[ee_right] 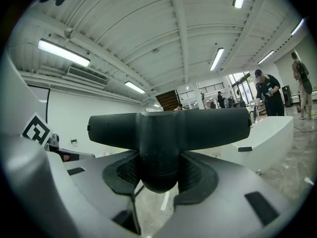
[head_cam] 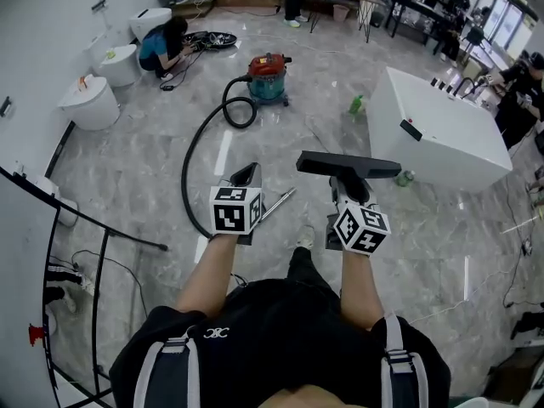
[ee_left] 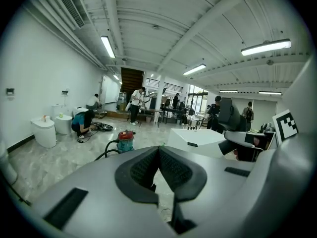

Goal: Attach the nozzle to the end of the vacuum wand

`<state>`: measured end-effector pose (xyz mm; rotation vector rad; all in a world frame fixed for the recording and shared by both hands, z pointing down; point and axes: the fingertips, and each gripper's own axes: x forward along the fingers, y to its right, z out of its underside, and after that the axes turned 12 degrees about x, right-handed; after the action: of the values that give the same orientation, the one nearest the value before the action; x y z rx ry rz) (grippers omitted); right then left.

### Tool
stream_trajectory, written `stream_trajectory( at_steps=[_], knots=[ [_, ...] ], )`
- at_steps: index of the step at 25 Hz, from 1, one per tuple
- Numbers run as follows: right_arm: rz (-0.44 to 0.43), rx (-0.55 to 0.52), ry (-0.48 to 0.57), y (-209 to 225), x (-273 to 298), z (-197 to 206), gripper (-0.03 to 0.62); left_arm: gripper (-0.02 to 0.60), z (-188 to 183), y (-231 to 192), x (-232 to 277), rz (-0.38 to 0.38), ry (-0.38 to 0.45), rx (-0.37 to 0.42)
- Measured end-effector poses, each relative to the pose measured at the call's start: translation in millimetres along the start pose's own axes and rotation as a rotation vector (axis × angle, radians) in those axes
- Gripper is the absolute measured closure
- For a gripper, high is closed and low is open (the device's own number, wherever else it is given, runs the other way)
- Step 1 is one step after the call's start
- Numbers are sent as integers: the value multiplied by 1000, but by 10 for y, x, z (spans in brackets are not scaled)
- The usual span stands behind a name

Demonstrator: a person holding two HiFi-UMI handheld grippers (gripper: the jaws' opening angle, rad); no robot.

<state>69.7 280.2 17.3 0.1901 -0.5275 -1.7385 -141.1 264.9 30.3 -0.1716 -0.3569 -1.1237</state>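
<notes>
A black T-shaped nozzle (head_cam: pixel 348 166) is held by its neck in my right gripper (head_cam: pixel 348 187), its wide head pointing ahead. In the right gripper view the nozzle (ee_right: pixel 168 125) fills the middle, and the right gripper (ee_right: pixel 159 168) is shut on its round neck. My left gripper (head_cam: pixel 247 175) is shut, and in the left gripper view the left gripper (ee_left: pixel 158 151) has its tips touching with nothing between the pads. The silver vacuum wand (head_cam: pixel 280 204) shows just right of and below the left gripper. A black hose (head_cam: pixel 197 143) runs from there to the red and teal vacuum (head_cam: pixel 269 77).
A large white block (head_cam: pixel 442 134) stands at the right, with a green bottle (head_cam: pixel 355 104) on the floor beside it. White toilets (head_cam: pixel 89 103) line the left wall, where a person (head_cam: pixel 161 48) crouches. Black rails (head_cam: pixel 93 228) and cables sit at the near left.
</notes>
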Motion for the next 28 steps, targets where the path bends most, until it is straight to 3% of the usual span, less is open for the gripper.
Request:
stream_trajectory(
  at_steps=[10, 21, 28],
  knots=[
    [-29, 28, 20, 446, 1228, -436, 407, 572, -374, -298, 1188, -21, -22, 22],
    [-71, 22, -53, 1122, 2899, -1003, 407, 572, -926, -621, 2808, -58, -61, 8],
    [-104, 27, -168, 1492, 3871, -959, 408, 572, -767, -873, 3686, -86, -149, -43]
  ],
)
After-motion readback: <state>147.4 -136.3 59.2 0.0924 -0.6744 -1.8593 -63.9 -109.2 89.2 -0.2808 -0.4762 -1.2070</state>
